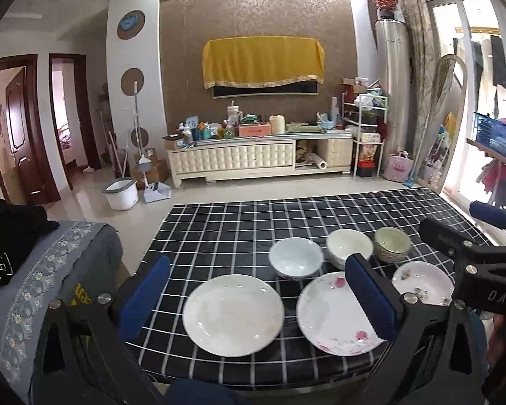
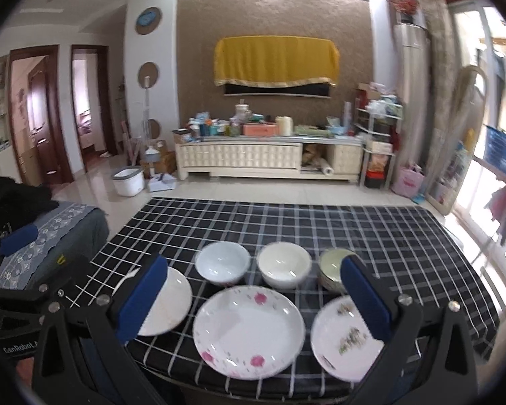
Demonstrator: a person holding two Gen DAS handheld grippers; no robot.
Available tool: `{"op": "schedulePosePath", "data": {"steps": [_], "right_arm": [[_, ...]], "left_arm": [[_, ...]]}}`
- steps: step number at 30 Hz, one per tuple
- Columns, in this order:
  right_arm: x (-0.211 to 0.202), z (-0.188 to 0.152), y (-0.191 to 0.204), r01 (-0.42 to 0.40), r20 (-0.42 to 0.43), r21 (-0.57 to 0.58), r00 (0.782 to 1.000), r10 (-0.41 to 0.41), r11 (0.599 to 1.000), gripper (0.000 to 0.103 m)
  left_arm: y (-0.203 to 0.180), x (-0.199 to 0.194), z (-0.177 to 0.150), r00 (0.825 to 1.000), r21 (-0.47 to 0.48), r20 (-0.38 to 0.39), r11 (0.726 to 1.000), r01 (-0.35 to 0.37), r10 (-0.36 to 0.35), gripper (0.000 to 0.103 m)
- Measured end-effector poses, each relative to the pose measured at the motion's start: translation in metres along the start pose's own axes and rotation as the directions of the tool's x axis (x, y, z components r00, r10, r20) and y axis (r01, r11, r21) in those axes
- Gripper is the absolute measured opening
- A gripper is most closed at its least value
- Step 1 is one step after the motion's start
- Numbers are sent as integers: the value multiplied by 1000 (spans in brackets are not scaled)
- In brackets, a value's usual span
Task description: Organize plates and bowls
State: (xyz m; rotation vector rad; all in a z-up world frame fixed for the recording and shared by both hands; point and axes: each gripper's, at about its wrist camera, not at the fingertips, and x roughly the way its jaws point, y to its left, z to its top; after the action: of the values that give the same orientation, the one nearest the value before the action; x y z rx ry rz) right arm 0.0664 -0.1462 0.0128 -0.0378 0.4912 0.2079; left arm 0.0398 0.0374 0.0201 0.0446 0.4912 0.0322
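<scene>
Three plates are lying in a row at the lower centre of the frame: a plain plate [image 1: 233, 314], a pink-flowered plate [image 2: 248, 331] and a sprig-patterned plate [image 2: 345, 339], none touching. Behind them three bowls [image 2: 284, 268] are sitting apart. I am judging them glazed, stiff, slippery and breakable, so I should be pinching a rim. My left gripper [image 1: 258, 295] and right gripper [image 2: 253, 297] are hovering with fingers spread, holding nothing, above the checked tablecloth [image 2: 404, 236].
</scene>
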Motion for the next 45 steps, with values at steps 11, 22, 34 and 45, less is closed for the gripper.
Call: {"op": "schedulePosePath", "data": {"steps": [11, 22, 34, 45], "right_arm": [[103, 5, 41, -201, -189, -8, 962, 196, 980, 103], [192, -28, 76, -267, -407, -2, 880, 243, 964, 100], [253, -68, 98, -268, -589, -69, 788, 178, 961, 80], [267, -87, 96, -274, -636, -47, 750, 183, 960, 54]], "left_arm": [[63, 70, 1, 986, -73, -155, 995, -70, 58, 103], [108, 154, -50, 923, -225, -386, 970, -91, -2, 103], [134, 211, -102, 827, -262, -562, 954, -145, -29, 81], [147, 239, -123, 751, -318, -653, 935, -158, -96, 51]]}}
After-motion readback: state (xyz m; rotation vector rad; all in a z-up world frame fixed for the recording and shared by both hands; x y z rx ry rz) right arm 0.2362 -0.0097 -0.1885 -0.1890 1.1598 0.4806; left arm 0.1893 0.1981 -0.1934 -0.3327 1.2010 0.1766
